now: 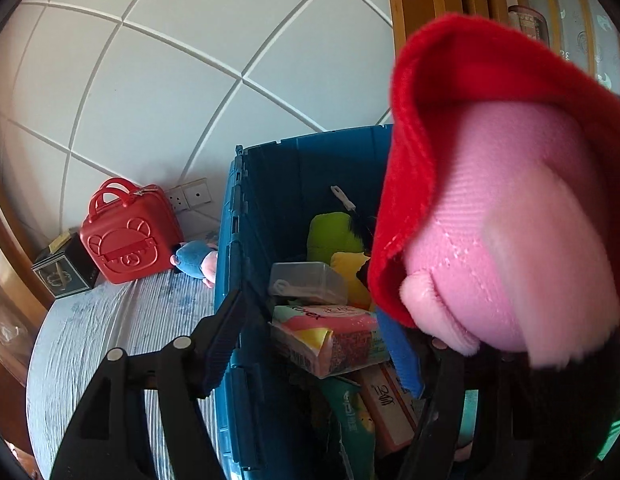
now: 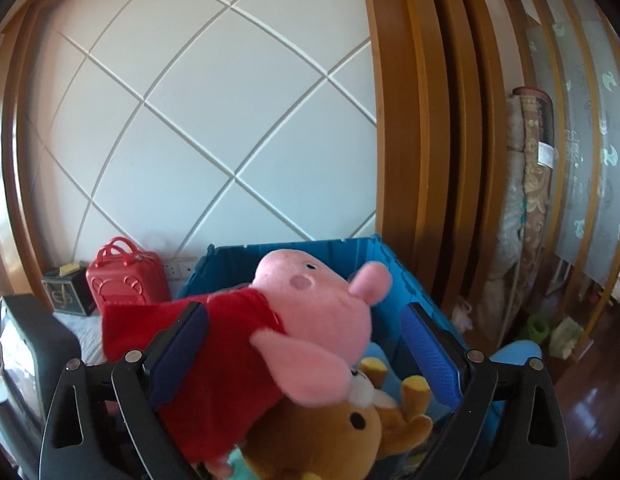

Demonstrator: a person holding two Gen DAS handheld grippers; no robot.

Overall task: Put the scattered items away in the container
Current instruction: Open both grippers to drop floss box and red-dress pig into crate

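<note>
Your bin (image 1: 270, 184) is nearly full; the pig toy (image 2: 310, 312) hangs over it between your right gripper's (image 2: 306, 356) spread jaws. Left gripper (image 1: 310, 344): grip unclear. A blue toy (image 1: 194, 258) remains outside, far left.

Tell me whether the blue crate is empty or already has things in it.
Already partly filled. Inside the blue crate lie a tissue pack, a clear plastic box and a brown bear plush.
</note>
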